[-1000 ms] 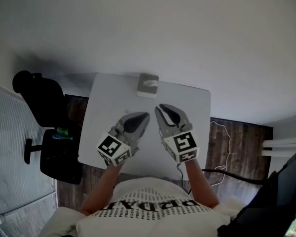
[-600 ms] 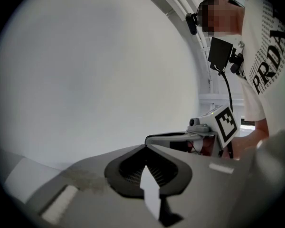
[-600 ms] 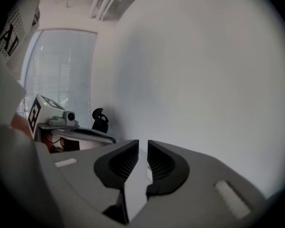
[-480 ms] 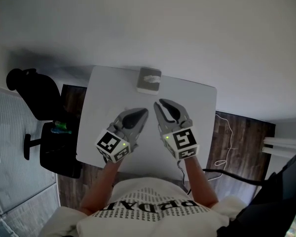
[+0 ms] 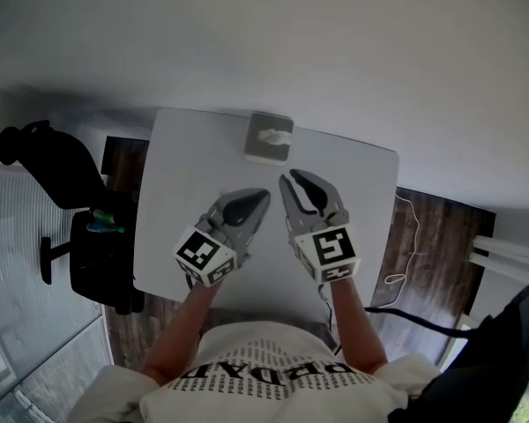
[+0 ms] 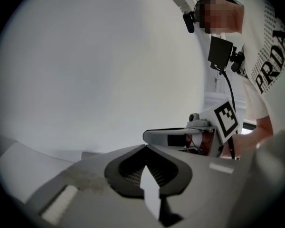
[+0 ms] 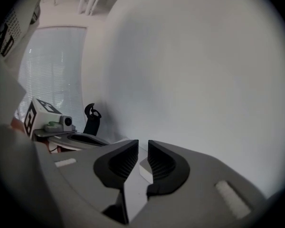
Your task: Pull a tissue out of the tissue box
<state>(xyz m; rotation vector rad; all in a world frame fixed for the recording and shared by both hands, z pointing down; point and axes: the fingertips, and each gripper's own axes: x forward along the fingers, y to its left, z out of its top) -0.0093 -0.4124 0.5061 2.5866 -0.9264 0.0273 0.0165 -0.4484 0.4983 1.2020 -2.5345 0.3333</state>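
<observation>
The grey tissue box (image 5: 269,137) sits at the far edge of the white table (image 5: 185,174), with a white tissue tuft poking from its top slot. Both grippers hover side by side over the middle of the table, short of the box and pointing toward it. My left gripper (image 5: 264,196) (image 6: 145,146) is shut, its tips meeting with nothing between them. My right gripper (image 5: 286,181) (image 7: 143,144) stands open by a narrow gap, and a corner of the box (image 7: 145,169) shows through that gap. Neither gripper touches the box.
A black office chair (image 5: 62,179) stands left of the table over dark wood floor. A thin cable (image 5: 406,236) loops on the floor to the right. A pale wall runs behind the table's far edge. Window blinds (image 7: 52,70) fill the left side.
The head view has shifted a little, so table and box sit slightly higher in frame. Both grippers keep about the same distance from the box, with their jaws unchanged.
</observation>
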